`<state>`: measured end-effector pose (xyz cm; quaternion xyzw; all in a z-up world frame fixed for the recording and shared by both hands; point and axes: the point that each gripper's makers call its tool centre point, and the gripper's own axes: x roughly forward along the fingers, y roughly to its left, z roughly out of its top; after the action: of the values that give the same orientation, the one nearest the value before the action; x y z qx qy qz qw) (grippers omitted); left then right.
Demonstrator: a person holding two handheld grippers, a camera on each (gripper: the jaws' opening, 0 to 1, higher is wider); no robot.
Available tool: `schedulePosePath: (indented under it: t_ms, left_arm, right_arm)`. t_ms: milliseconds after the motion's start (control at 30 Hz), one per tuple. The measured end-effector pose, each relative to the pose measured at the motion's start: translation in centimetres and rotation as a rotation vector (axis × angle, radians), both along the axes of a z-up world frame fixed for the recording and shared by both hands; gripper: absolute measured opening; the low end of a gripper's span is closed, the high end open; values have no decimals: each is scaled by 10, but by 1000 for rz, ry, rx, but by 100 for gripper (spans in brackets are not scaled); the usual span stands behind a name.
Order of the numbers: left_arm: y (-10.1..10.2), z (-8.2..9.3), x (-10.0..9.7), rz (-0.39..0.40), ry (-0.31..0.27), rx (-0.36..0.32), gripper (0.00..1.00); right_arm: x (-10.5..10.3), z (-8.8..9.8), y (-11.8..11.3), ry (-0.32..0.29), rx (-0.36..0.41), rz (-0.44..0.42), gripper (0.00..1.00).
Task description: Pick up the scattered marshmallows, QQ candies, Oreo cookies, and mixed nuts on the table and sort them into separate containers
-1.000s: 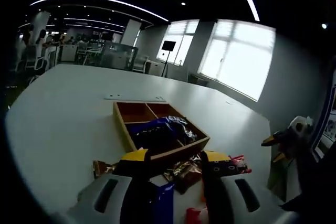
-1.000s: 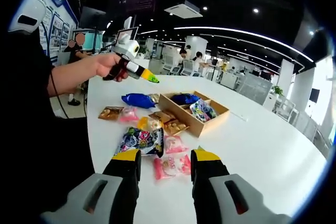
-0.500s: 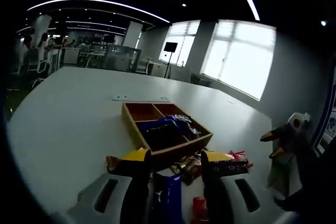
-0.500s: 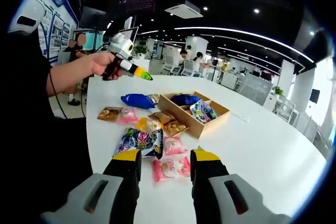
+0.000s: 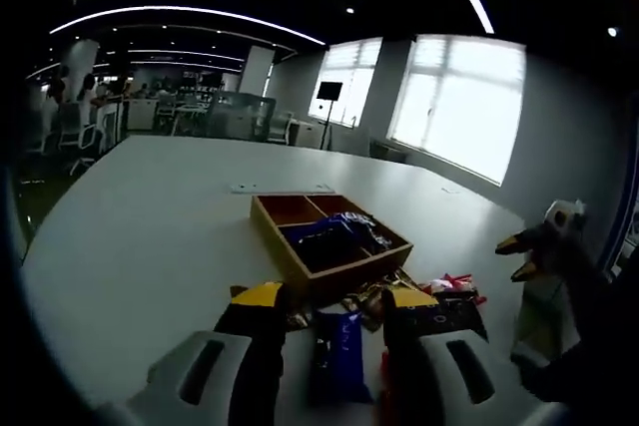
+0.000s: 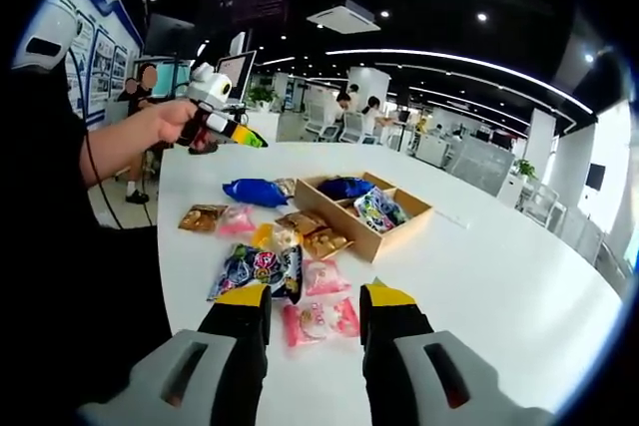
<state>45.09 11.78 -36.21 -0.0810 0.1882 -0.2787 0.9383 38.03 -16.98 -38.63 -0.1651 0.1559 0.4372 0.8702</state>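
Both grippers, left (image 5: 324, 298) and right (image 6: 304, 295), hover with jaws spread, holding nothing; snack packets (image 6: 262, 264) lie scattered on the white worktop (image 6: 479, 276) beside the wooden tray (image 6: 391, 230)

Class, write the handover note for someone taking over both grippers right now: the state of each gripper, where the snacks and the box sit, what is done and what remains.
Left gripper: open, empty, raised over a blue packet near the wooden box.
Right gripper: open, empty, aimed at a pink packet on the white table.
Done: two compartments of the box hold packets, one blue, one multicoloured.
Left: the scattered packets beside the box, among them a blue one, brown ones and a dark colourful one.
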Motion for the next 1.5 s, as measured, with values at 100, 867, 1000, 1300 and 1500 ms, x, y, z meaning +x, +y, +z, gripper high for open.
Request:
schedulePosePath:
  t_ms: [100,867,1000,1300,1500]
  left_arm:
    - [5,1,-5,7,-5,11,43]
    - [36,-4,-23,12,-11,59,43]
    - [39,-3,-28,13,-20,82,43]
    - [27,17,-52,-45,-59,71,43]
    - [31,21,-65,-53,-71,86,43]
  right_arm:
    - [1,0,0,3,0,-3,32]
    - [7,0,2,8,2,-3,31]
    - [7,-2,3,12,1,0,30]
    - [10,0,2,7,1,-3,30]
    - [11,1,3,5,1,-4,30]
